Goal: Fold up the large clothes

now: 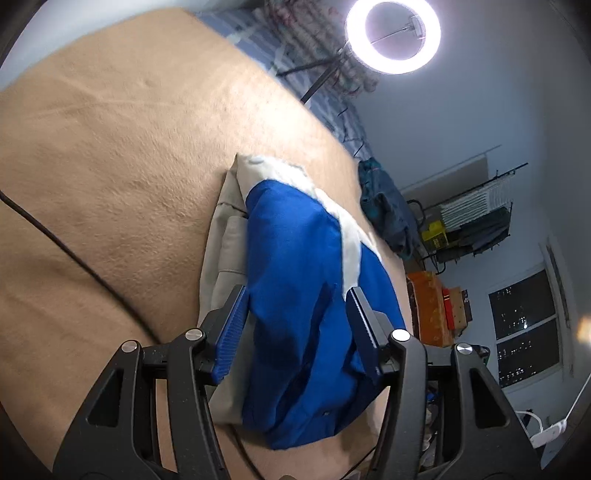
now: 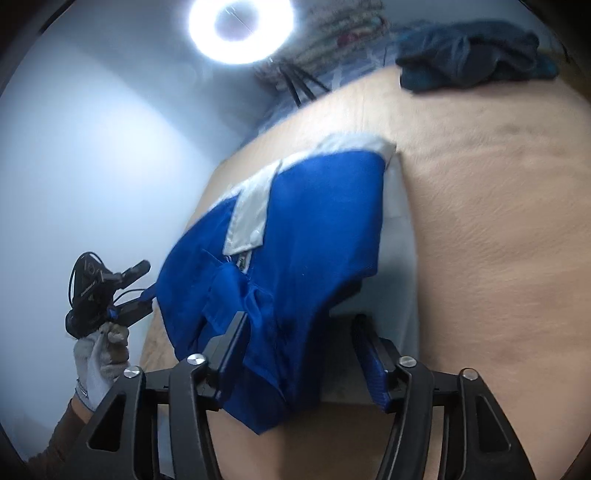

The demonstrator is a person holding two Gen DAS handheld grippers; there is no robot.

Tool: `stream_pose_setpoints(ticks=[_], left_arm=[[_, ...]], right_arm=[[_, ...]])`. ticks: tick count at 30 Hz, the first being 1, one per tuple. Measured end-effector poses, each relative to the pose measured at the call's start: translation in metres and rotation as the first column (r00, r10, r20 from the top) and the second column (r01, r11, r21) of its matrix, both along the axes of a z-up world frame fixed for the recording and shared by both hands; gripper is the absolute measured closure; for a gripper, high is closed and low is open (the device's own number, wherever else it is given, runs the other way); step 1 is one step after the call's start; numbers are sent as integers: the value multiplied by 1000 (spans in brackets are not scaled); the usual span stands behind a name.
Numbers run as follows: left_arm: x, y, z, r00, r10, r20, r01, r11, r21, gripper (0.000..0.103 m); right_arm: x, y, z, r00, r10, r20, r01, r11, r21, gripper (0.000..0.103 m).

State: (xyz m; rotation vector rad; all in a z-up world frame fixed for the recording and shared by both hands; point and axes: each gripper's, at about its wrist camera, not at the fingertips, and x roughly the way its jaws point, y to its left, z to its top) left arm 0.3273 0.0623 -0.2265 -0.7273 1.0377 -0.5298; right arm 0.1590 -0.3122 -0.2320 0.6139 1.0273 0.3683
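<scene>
A folded blue garment with white and beige panels [image 1: 295, 240] lies on the tan blanket [image 1: 110, 166] of a bed. My left gripper [image 1: 299, 306] is open just above the garment's near end, and the blue cloth lies between its spread fingers without being pinched. In the right wrist view the same garment [image 2: 314, 221] bunches at its near edge. There my right gripper [image 2: 299, 332] is open too, with a blue fold draped against its left finger [image 2: 231, 343]. At the left of that view a gloved hand [image 2: 96, 358] holds the left gripper [image 2: 146, 286].
A dark teal heap of clothes [image 2: 472, 59] sits at the far edge of the bed [image 2: 498, 221]. A ring light [image 1: 393, 35] on a stand shines beyond the bed. A black cable [image 1: 55, 240] crosses the blanket. Shelving [image 1: 476, 218] and a dark window [image 1: 524, 325] stand past the bed's edge.
</scene>
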Motion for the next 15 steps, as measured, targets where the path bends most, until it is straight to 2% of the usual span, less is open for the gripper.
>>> stream_pose_setpoints(ticks=[1,2,3,4,6,8,9,12,14,15], left_arm=[[4,-2,-5,1000,1,-17,-1,1000,2,52],[8,-3,-10,1000,-2,-30,2,1000,-6,65],[8,-5,-14,999,-8,-34,7,1000,-14,96],[7,-7,-16,999,-16,-34,16,1000,-13,99],[1,-8,-12,1000,-11,-6,11,1000,-10,100],[-10,-7,-6,1000,-13,-1,13,997,-70,100],[-14,-7,-4,1000,-21,6,22,997,-70,100],[-27,-11,-10,999,-44,7,44,998,-39,101],[-31,-15,-29,998,-55,-6,55,997,53,101],[-31,-15,-37,998,-58,-17,60,996,69,101]], right_arm=[[3,1,-4,1000,7,-16,-7,1000,9,67],[6,2,-9,999,13,-30,-13,1000,21,73],[8,2,-13,999,19,-39,-18,999,40,88],[9,3,-15,999,24,-45,-22,998,53,101],[10,4,-12,998,37,-47,-35,998,45,102],[8,3,-1,998,62,-25,-61,997,53,103],[5,-1,8,997,75,-5,-75,995,59,103],[-3,-19,17,998,66,22,-68,994,80,103],[-8,-29,5,999,43,2,-43,994,97,103],[-10,-31,-11,999,30,-38,-26,994,110,103]])
